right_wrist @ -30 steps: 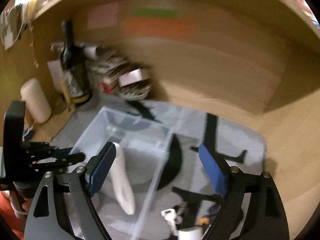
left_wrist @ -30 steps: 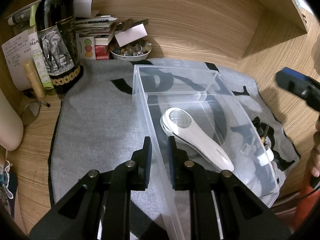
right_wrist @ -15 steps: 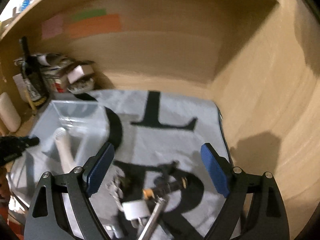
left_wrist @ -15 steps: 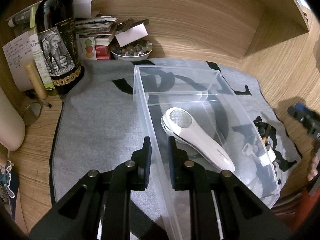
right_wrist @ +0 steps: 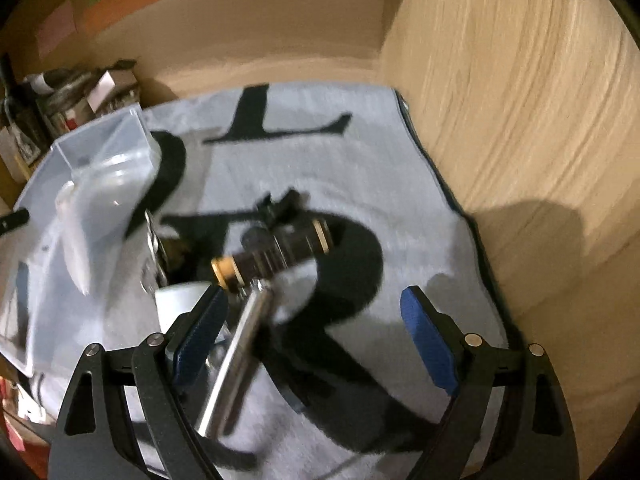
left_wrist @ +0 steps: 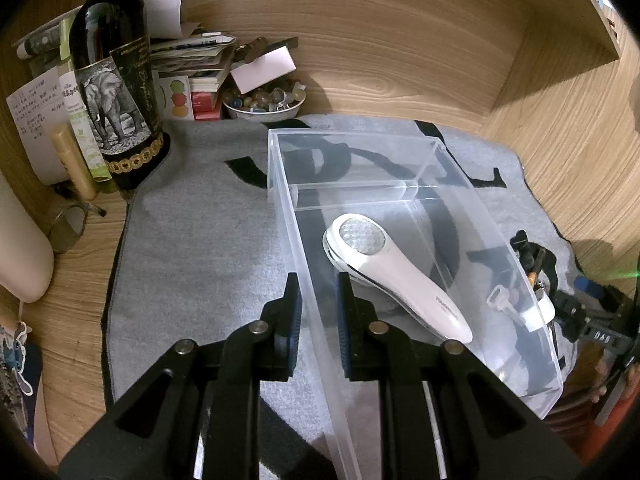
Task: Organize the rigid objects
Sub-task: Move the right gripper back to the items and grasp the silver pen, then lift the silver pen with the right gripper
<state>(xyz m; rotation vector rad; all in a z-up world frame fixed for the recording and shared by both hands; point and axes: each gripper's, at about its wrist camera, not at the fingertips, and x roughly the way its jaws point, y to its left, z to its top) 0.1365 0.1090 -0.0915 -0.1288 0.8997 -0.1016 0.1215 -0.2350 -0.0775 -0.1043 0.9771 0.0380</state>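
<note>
Clutter of black-and-gold cylinder point(right_wrist: 276, 256), silver metal tube point(right_wrist: 236, 356) and small white block point(right_wrist: 180, 304) lies on the grey lettered mat point(right_wrist: 280, 152) beside your clear plastic bin point(left_wrist: 440, 184). Your left tongs point(left_wrist: 316, 304) pinch its wall, steadying it; your right tongs point(right_wrist: 316, 332) gape wide over the clutter, ready to choose.

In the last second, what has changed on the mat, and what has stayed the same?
The right gripper, open and empty, swung away from the clear box and came down over the small items on the grey mat. The left gripper stays clamped on the box wall; the white device lies inside, unmoved.
</note>
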